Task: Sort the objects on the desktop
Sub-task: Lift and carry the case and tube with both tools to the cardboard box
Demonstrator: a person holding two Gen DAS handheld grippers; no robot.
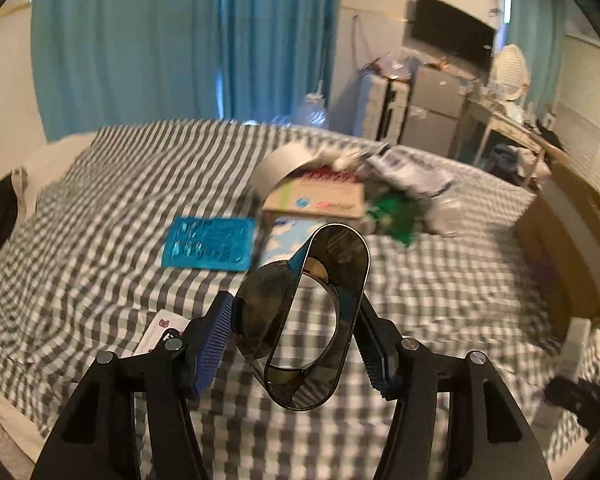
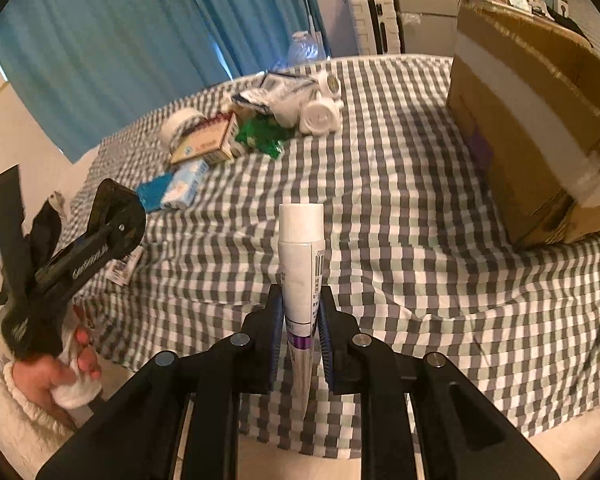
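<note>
Left gripper (image 1: 296, 332) fingers grasp a smoked-plastic tape dispenser (image 1: 312, 320); right gripper (image 2: 300, 320) clenches a white tube (image 2: 302, 264), both lifted off the bed (image 2: 400, 208) for sorting.

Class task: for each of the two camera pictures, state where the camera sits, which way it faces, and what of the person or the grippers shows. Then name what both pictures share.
Left wrist: behind the left gripper, facing across the checked bedspread toward blue curtains; fingers hold a dark tape dispenser.
Right wrist: behind the right gripper, shut on a white tube, facing the cardboard box; the person's left hand shows.
Shared: bedspread, the cluttered pile.
</note>
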